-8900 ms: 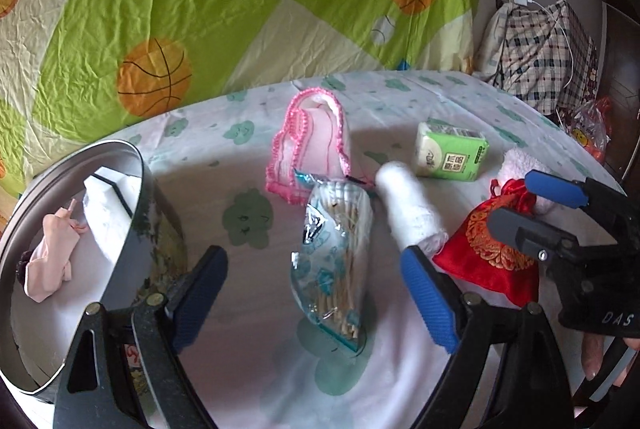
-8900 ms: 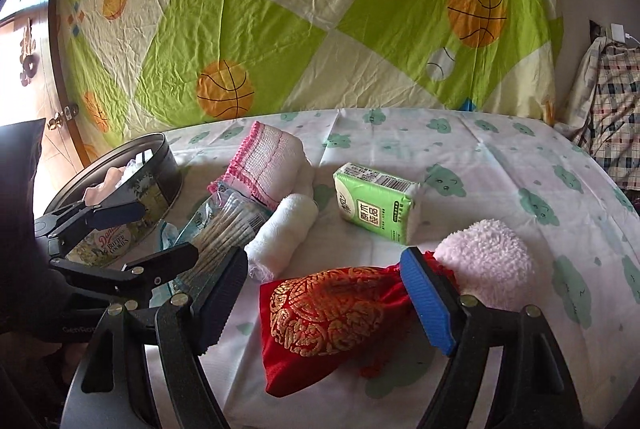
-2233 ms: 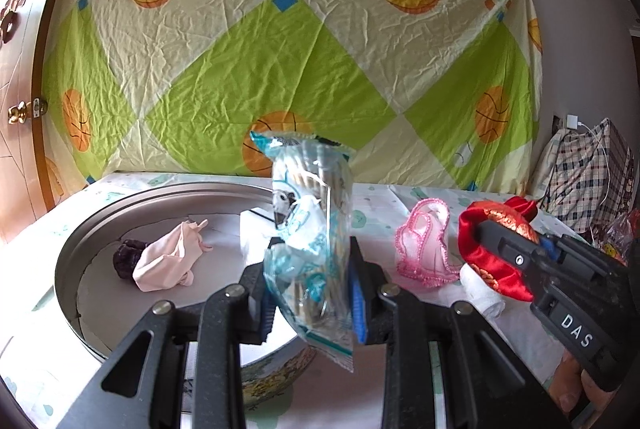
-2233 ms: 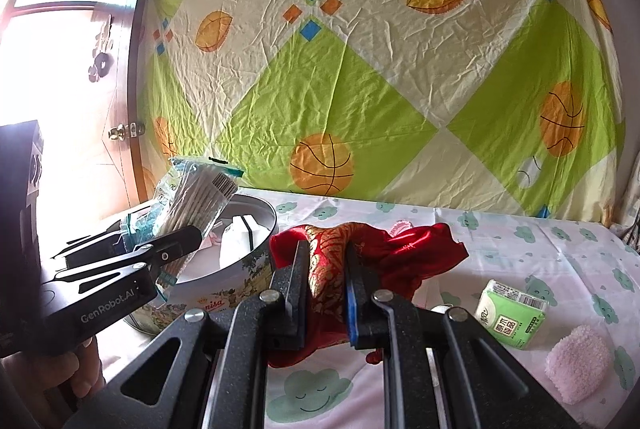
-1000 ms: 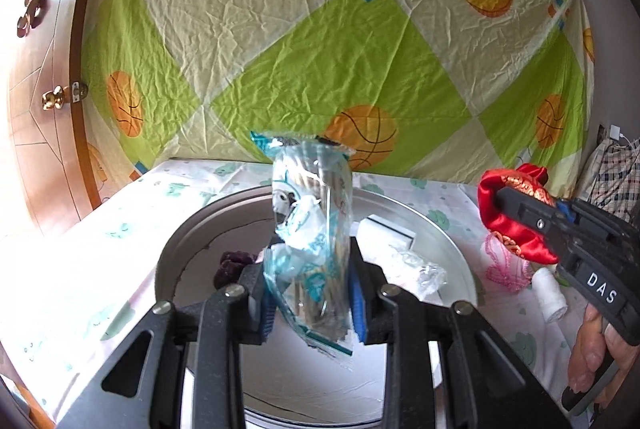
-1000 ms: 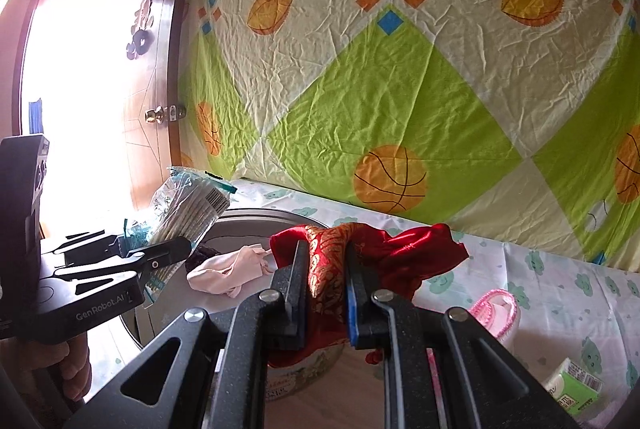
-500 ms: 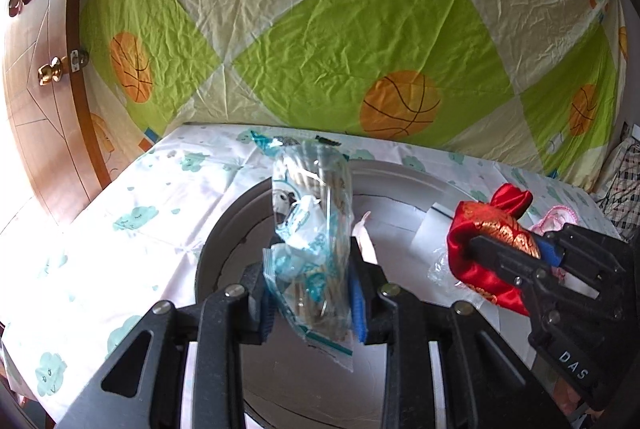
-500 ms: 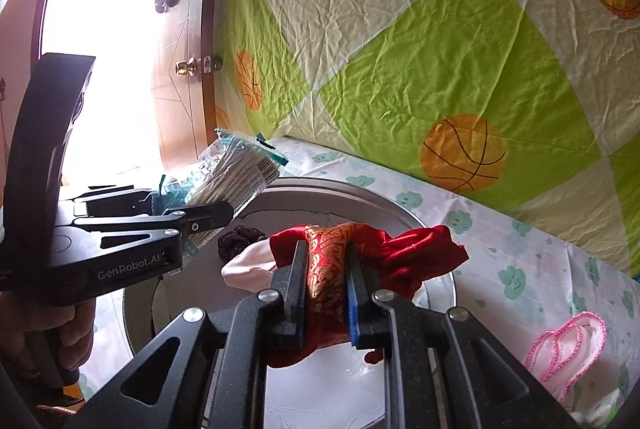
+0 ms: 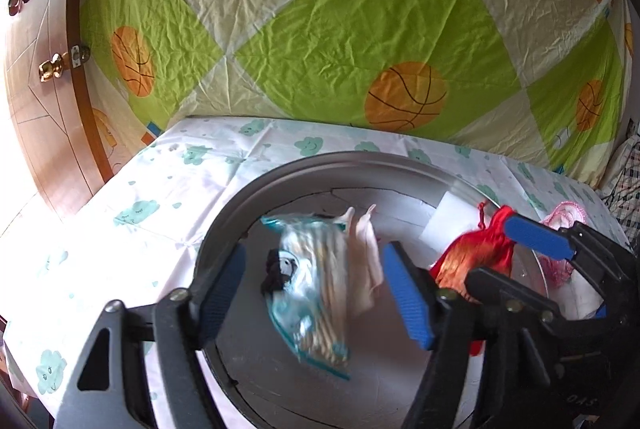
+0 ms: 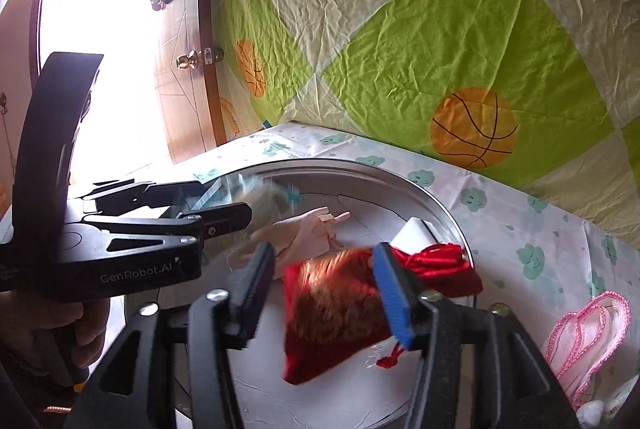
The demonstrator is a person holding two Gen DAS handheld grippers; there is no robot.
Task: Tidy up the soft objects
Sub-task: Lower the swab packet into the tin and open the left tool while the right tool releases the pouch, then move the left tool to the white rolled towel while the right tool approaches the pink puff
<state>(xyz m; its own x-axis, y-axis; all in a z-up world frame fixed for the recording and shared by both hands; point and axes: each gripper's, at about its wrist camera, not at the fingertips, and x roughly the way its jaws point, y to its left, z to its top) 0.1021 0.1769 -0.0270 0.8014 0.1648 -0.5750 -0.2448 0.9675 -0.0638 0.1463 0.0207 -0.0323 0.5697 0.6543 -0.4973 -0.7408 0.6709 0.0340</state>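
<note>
Left wrist view: left gripper (image 9: 316,293) jaws opening, clamped half a second ago, now apart; swab packet (image 9: 316,281) blurred between pads, dropping free into round tin (image 9: 224,229). Right gripper (image 10: 324,293) at 3 o'clock likewise opening; red pouch (image 10: 336,313) slipping loose over tin floor. Both items delivered; pink cloth (image 10: 584,329) outside tin, 3 o'clock, likely next.

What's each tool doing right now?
Left tool: jaws opening, swab packet loose between them.
Right tool: jaws opening, red pouch released.
</note>
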